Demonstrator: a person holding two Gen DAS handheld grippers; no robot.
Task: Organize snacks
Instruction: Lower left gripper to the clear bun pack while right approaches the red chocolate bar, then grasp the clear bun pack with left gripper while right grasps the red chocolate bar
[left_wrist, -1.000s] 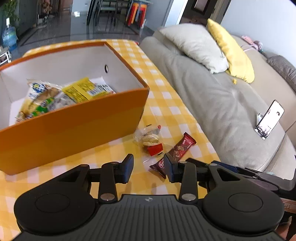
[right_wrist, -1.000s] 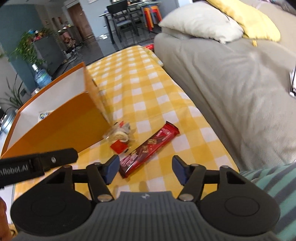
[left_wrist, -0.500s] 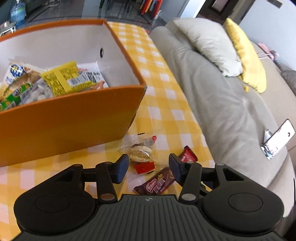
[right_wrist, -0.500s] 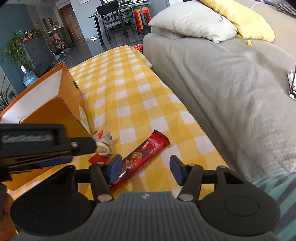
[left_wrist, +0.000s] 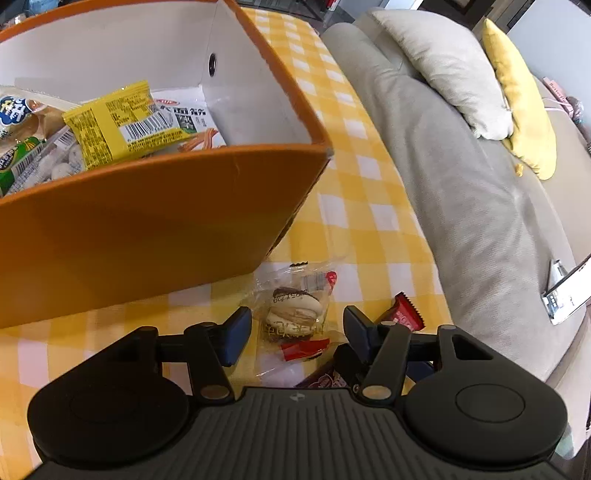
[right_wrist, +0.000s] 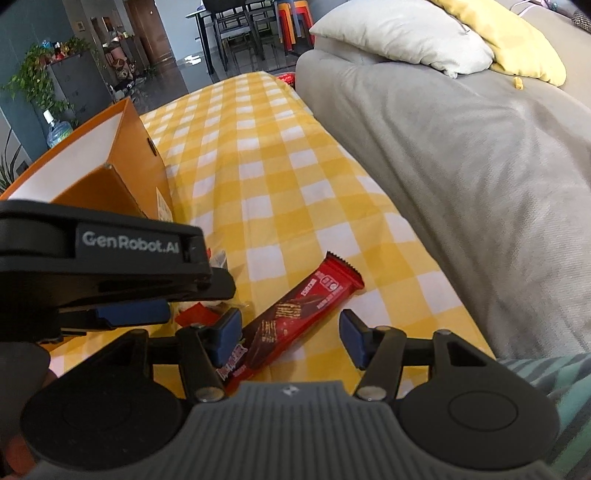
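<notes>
A clear-wrapped cookie packet (left_wrist: 295, 317) lies on the yellow checked tablecloth (left_wrist: 369, 229) just in front of the orange box (left_wrist: 147, 229). My left gripper (left_wrist: 297, 328) straddles the packet; its jaws are opening and the pads stand off the wrapper. A red wafer bar (right_wrist: 299, 317) lies slantwise to the right of the packet, and its end (left_wrist: 406, 315) shows in the left wrist view. My right gripper (right_wrist: 290, 330) hovers over the bar's near half, jaws opening slightly, with the left pad close to the wrapper. The left gripper's body (right_wrist: 110, 258) fills the left of the right wrist view.
The orange box (right_wrist: 110, 184) holds several snack packs, with a yellow one (left_wrist: 118, 125) on top. A grey sofa (right_wrist: 461, 166) with a white and a yellow pillow runs along the table's right edge. A phone (left_wrist: 565, 291) leans on it. A striped sleeve (right_wrist: 535, 373) is at lower right.
My left gripper came down and forward over the cookie packet, and its jaws widened around it. My right gripper sank closer to the red bar. The left gripper now fills more of the right view.
</notes>
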